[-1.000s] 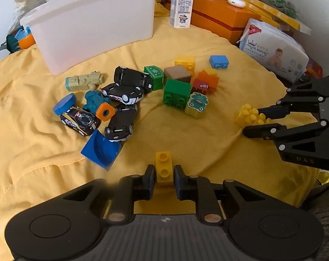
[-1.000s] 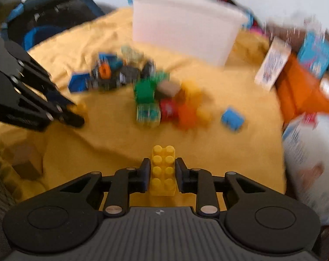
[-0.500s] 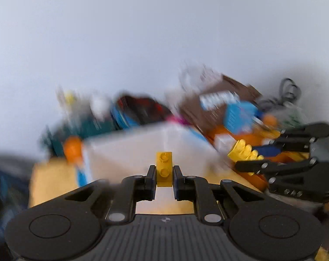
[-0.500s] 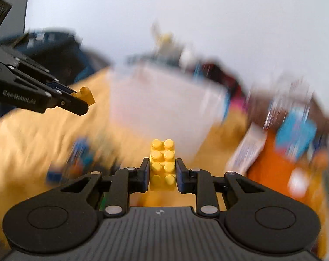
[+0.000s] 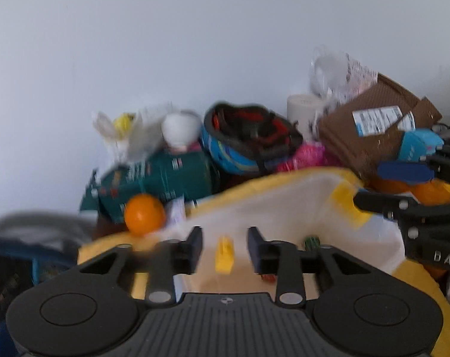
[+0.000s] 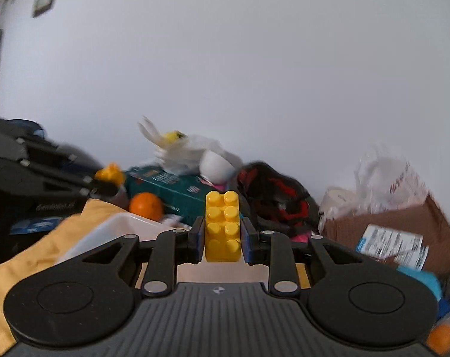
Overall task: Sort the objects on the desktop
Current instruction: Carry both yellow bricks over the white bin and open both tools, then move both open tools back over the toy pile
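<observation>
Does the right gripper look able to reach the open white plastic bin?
Probably yes: the white plastic bin lies open just below the right gripper, nothing between. Its jaws have just been opening, with the yellow eight-stud block between them.

Open air above the white bin [image 5: 284, 196]; behind it, seemingly against the wall, a clutter heap [image 5: 248, 142].
</observation>
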`<state>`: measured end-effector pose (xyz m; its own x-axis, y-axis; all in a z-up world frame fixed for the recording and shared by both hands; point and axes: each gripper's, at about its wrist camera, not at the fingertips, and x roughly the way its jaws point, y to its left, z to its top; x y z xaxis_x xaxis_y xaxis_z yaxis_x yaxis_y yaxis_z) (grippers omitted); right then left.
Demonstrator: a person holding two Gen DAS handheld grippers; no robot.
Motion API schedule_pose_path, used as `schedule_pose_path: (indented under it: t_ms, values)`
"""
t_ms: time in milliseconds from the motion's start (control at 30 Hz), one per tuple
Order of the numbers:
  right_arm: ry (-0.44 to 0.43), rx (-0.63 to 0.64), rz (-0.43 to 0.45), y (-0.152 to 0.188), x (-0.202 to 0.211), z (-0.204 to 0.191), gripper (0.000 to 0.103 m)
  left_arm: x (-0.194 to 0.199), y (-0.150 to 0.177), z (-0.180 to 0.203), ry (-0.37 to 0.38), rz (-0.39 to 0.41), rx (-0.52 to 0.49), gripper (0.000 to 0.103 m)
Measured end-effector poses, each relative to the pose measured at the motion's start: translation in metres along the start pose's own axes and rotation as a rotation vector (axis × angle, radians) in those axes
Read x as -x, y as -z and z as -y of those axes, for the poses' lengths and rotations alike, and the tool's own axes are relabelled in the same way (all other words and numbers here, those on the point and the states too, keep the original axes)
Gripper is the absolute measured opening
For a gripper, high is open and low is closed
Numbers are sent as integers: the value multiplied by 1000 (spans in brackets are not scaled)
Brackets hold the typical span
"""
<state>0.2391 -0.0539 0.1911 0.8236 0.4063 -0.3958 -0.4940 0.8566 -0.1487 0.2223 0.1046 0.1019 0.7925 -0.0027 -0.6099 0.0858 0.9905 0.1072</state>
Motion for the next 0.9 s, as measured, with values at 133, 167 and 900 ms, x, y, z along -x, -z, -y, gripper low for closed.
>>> schedule_pose_path:
  t_ms: [133,167,900]
  values:
    - [-61,-5,-31,37,3,-2,48,32,41,8,9,61,-8,58]
    - [-68,8,-25,45,11,-2,48,40,54,10,21,65,11,60]
    - [-177,98,-347,205,112,-77,42,81,235,131,147,-113,-385,41]
